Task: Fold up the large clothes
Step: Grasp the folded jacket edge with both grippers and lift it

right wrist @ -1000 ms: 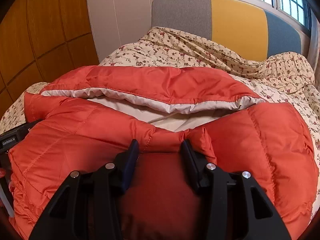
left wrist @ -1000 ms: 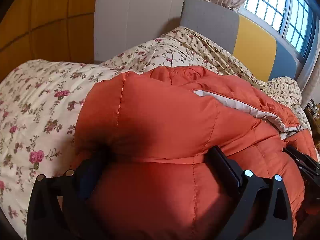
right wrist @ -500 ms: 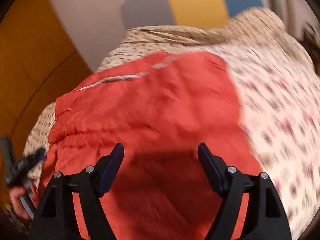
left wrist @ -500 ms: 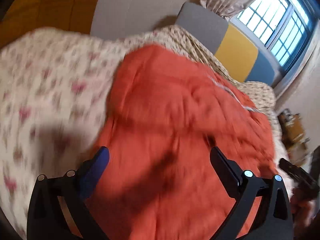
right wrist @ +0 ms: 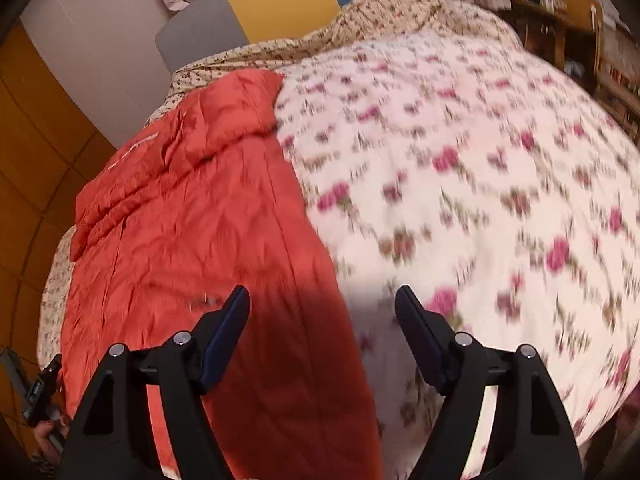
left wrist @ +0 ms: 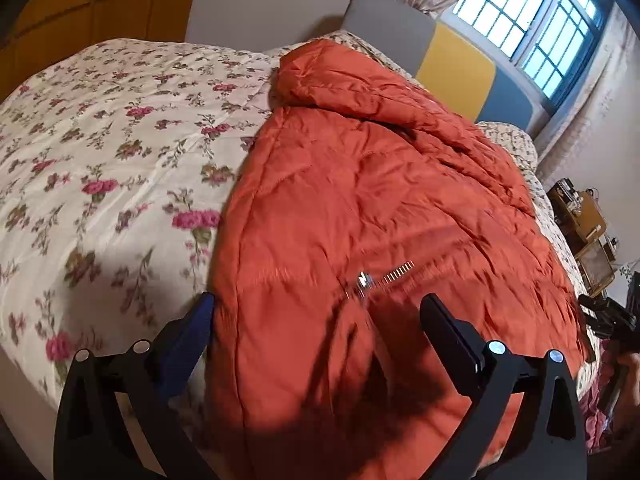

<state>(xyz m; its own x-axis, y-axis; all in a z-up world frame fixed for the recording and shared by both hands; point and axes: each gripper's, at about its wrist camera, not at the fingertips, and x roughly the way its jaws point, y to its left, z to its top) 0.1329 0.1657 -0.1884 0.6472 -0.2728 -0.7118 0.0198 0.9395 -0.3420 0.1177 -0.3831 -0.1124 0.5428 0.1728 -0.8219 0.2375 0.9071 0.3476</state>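
Note:
An orange puffer jacket lies spread flat on the floral bedspread, back side up, with a metal zipper pull near its near end. My left gripper is open and empty, just above the jacket's near edge. In the right wrist view the jacket lies at the left on the bedspread. My right gripper is open and empty, above the jacket's right edge. The left gripper also shows at the lower left edge of the right wrist view.
A padded headboard in grey, yellow and blue stands at the far end under a barred window. Orange wall panels are on the left. A wooden desk with clutter stands right of the bed.
Both grippers let go of the jacket, opened and pulled back. The jacket, bunched and lifted a second ago, now lies flat on the bed. The right view has swung to the right.

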